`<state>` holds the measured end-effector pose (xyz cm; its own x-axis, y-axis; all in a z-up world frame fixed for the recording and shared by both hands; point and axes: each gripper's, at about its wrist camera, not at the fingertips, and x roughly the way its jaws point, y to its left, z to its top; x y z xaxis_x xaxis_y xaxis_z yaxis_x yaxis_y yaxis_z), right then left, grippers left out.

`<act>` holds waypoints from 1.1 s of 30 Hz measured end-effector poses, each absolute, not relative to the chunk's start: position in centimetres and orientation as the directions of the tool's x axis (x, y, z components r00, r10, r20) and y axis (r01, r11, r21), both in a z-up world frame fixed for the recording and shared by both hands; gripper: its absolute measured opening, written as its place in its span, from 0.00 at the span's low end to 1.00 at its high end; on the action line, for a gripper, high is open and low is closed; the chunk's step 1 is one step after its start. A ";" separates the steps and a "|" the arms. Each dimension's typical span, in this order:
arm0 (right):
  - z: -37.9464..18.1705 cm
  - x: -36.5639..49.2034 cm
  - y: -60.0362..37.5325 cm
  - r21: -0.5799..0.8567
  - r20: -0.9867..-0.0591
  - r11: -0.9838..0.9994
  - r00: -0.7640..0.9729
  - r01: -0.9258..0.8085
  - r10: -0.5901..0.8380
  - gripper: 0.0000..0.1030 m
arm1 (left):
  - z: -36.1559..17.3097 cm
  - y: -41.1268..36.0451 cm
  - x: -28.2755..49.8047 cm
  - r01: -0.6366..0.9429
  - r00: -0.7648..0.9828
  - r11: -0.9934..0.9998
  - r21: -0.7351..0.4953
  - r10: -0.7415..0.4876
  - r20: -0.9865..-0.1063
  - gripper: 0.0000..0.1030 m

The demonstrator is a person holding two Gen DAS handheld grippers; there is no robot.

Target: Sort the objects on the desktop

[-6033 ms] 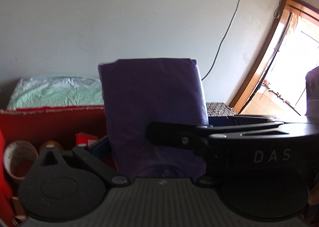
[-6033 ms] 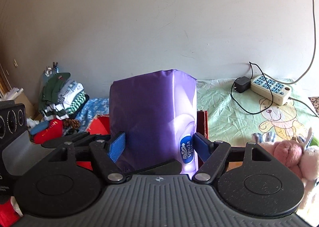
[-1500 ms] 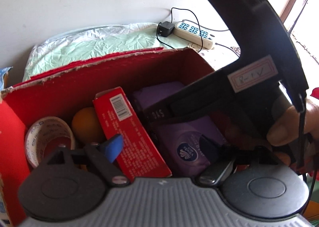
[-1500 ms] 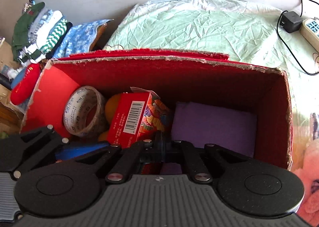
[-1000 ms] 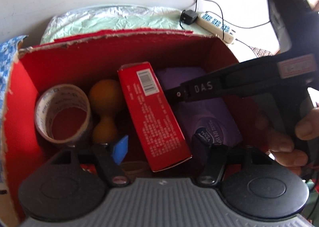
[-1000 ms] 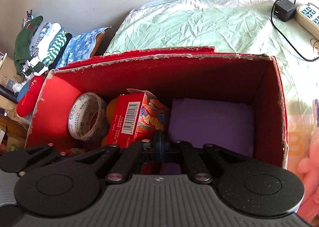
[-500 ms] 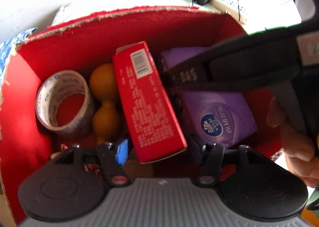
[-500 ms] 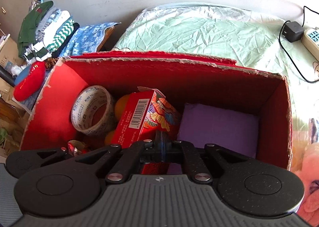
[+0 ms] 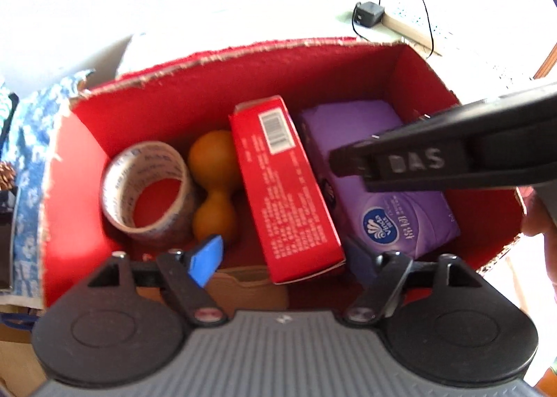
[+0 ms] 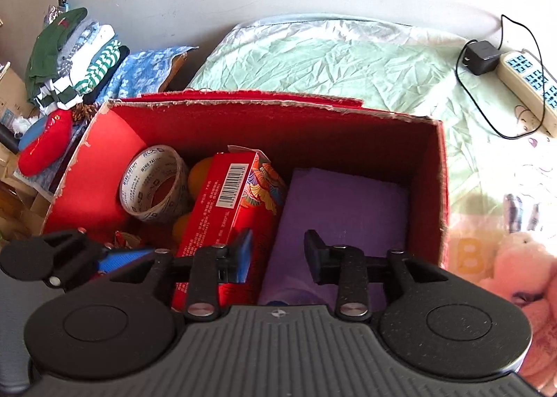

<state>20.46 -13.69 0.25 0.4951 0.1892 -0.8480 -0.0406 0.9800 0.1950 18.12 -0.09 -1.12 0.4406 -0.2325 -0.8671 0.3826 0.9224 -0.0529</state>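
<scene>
Inside the red cardboard box point(image 10: 440, 195), the purple tissue pack point(image 10: 344, 209) is partly hidden behind the right gripper point(image 10: 276, 254); two orange balls point(image 10: 200, 170) sit mostly behind the red carton point(image 10: 226, 219); pack lettering is unreadable.

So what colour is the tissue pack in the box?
Purple; the tissue pack shows best in the left wrist view.

Both black two-finger hand-held grippers pointed downward, jaws parted and empty: the left hand-held gripper point(image 9: 285, 257) spread wide, the right hand-held gripper point(image 10: 278, 250) narrower.
</scene>
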 end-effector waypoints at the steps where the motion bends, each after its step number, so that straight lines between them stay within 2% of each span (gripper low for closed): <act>1: 0.4 20.2 -13.7 0.193 -0.849 0.981 0.497 -0.029 0.182 0.34 | -0.9 0.0 18.0 0.379 0.454 0.924 -0.044 -0.227 -0.862 0.82; 4: 0.8 19.5 -13.9 0.187 -0.851 0.982 0.501 0.006 0.159 0.35 | -0.2 0.4 17.8 0.365 0.499 0.931 -0.007 -0.202 -0.843 0.88; 6: 1.1 19.1 -14.0 0.183 -0.852 0.983 0.503 0.030 0.143 0.39 | 0.2 0.6 17.8 0.347 0.530 0.937 0.028 -0.172 -0.830 0.89; 8: 1.4 18.6 -14.1 0.179 -0.853 0.982 0.506 0.053 0.128 0.47 | 0.6 0.8 17.8 0.328 0.556 0.943 0.059 -0.142 -0.819 0.91; 11: 1.8 17.9 -14.2 0.172 -0.855 0.981 0.508 0.089 0.104 0.54 | 1.0 1.0 17.7 0.303 0.586 0.948 0.097 -0.106 -0.803 0.92; 18: 2.5 16.1 -13.7 0.186 -0.845 0.967 0.531 0.173 0.068 0.61 | 2.0 2.1 17.4 0.253 0.620 0.965 0.072 -0.105 -0.777 0.95; 20: 2.7 15.5 -13.7 0.187 -0.836 0.963 0.546 0.194 0.053 0.66 | 2.1 2.1 17.2 0.239 0.624 0.969 0.071 -0.097 -0.776 0.95; 30: 3.7 14.0 -13.9 0.193 -0.795 0.964 0.604 0.183 0.044 0.69 | 3.4 1.9 15.2 0.131 0.664 0.984 0.119 0.002 -0.748 0.99; 33: 4.1 13.4 -14.1 0.181 -0.786 0.969 0.617 0.170 0.038 0.74 | 3.8 1.5 14.3 0.088 0.672 0.987 0.131 0.039 -0.740 0.99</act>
